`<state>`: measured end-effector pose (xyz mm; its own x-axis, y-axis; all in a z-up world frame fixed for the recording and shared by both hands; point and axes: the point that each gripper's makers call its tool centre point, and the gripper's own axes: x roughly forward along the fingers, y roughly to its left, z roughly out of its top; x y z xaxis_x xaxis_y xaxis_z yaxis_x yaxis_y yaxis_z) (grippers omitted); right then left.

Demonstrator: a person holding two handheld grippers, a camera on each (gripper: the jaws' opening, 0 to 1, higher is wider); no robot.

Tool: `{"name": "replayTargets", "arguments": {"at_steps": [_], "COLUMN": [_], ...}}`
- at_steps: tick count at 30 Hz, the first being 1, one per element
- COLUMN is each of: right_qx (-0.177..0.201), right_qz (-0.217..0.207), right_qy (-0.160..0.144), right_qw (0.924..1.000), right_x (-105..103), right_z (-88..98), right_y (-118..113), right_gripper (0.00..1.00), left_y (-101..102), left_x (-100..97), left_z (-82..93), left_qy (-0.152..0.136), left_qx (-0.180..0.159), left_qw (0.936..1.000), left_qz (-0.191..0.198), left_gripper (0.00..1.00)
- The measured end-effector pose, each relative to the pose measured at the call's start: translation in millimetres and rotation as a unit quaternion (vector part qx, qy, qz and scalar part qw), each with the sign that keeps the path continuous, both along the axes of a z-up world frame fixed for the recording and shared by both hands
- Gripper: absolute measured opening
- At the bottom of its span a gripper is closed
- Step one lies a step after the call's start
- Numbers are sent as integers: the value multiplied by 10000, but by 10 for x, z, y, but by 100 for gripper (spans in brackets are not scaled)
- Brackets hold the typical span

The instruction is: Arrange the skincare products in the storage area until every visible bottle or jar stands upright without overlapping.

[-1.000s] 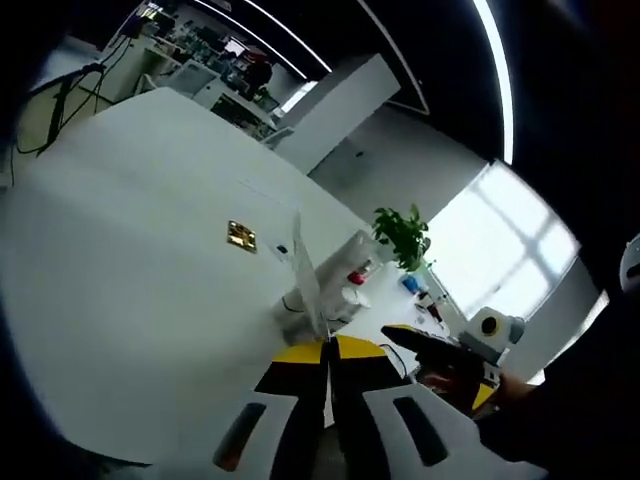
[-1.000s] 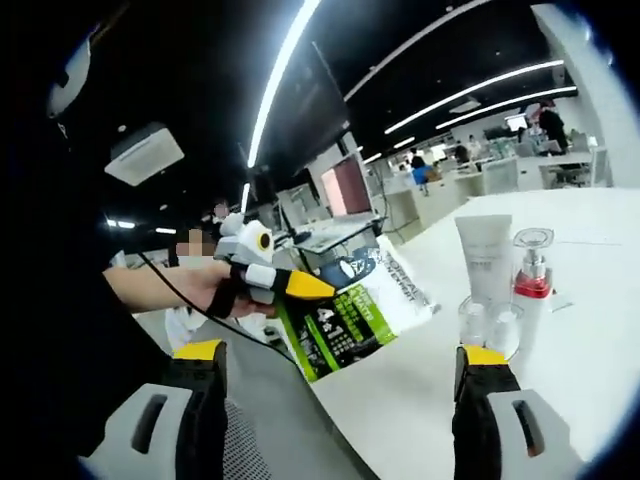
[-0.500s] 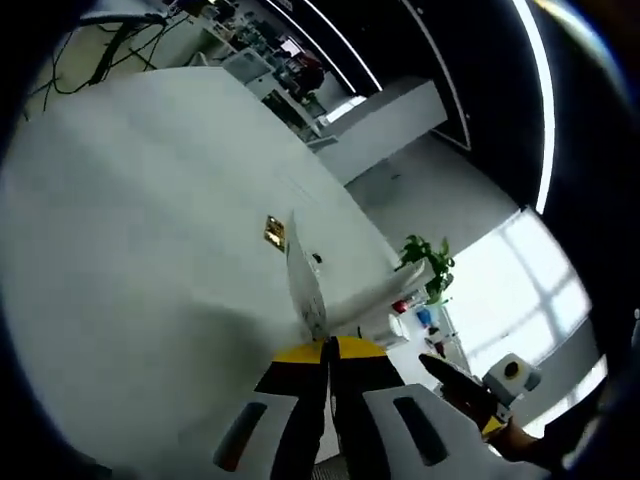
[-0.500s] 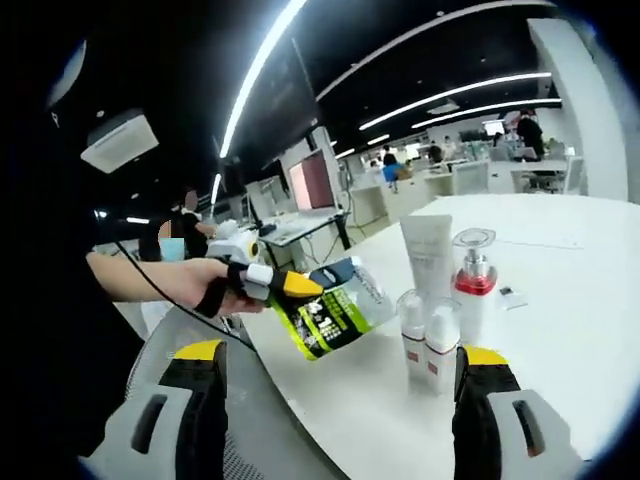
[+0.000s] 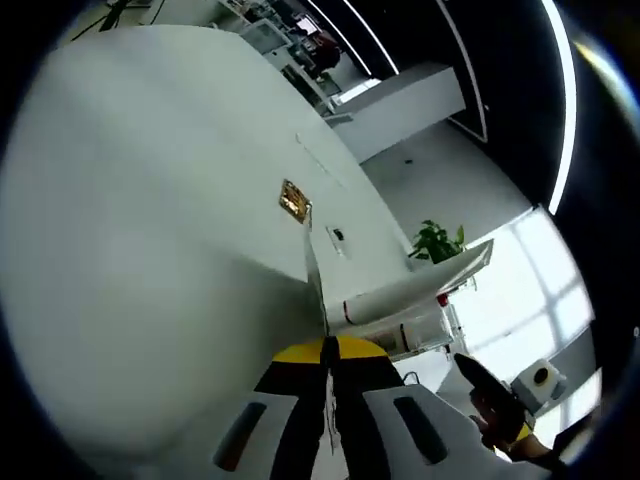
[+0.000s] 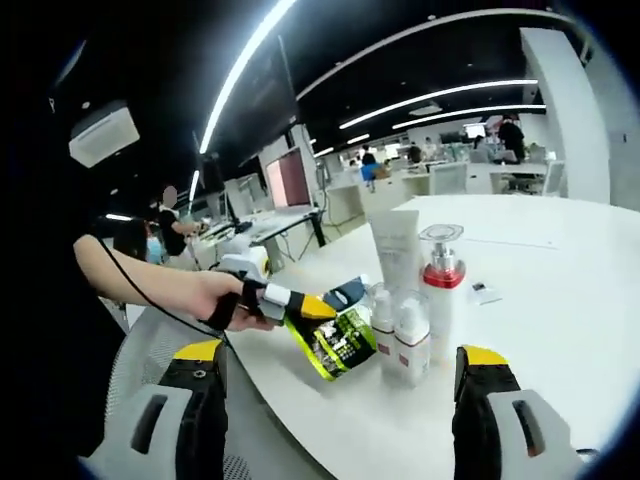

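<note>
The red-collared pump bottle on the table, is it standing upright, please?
Upright: the pump bottle stands base-down on the white table, pump head on top.

No text, brand, number or sign is legible in either view. In the right gripper view, the green and white pouch (image 6: 338, 335) clamped in the left gripper (image 6: 300, 305), ahead and to the left of the right gripper's own jaws, carries printed lettering; it is too small and blurred to read. The white tube (image 6: 394, 247) and the small bottles (image 6: 398, 335) ahead show no readable labels. In the left gripper view, the gold tag (image 5: 294, 200) on the table (image 5: 150, 200) ahead is unreadable.
</note>
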<state>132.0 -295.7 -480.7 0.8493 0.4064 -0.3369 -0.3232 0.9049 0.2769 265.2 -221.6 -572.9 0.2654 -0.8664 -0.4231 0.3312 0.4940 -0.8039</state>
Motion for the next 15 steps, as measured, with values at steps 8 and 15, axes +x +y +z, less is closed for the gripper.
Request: {"name": "replayTargets", "arguments": {"at_steps": [8,15], "right_qx": [45,89], "right_qz": [4,-4], "right_qy": [27,41], "right_qw": [10000,10000], "right_x": [2,5], "right_z": [-7,-16], "right_y": [16,2], "right_gripper": [99,99], "left_y": [101,147], "left_x": [-41,-50], "left_z": [-186,-259], "left_qy": [-158,-396], "left_qx": [672,1002], "left_qw": [9974,9941], "left_qz": [202,-78], "left_gripper": [0,1]}}
